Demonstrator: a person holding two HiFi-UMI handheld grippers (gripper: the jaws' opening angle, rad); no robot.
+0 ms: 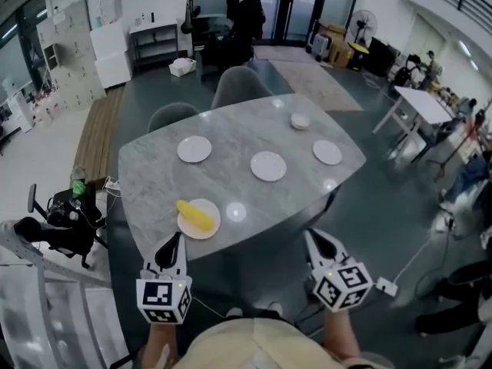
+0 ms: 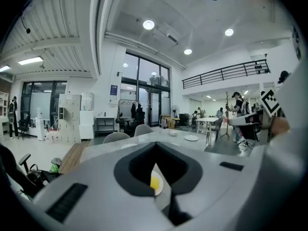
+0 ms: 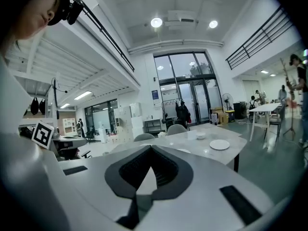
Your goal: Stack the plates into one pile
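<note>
Four white plates lie spread over the grey marble table (image 1: 154, 167): one at the back left (image 1: 194, 149), one in the middle (image 1: 268, 166), one at the right (image 1: 327, 152), and a near one (image 1: 201, 224) that carries a yellow fruit (image 1: 195, 214). My left gripper (image 1: 177, 240) hovers shut and empty just off the table's near edge, in front of the plate with the fruit. My right gripper (image 1: 310, 235) is also shut and empty, off the near right edge. In the left gripper view the yellow fruit (image 2: 155, 182) shows past the shut jaws. The right gripper view shows the right plate (image 3: 219, 145).
A small white bowl (image 1: 300, 120) stands at the table's far side. Two grey chairs (image 1: 240, 84) (image 1: 172, 115) are tucked in behind it. A black office chair (image 1: 54, 229) stands on the left, a white table (image 1: 423, 102) on the right, and a power strip (image 1: 384, 286) lies on the floor.
</note>
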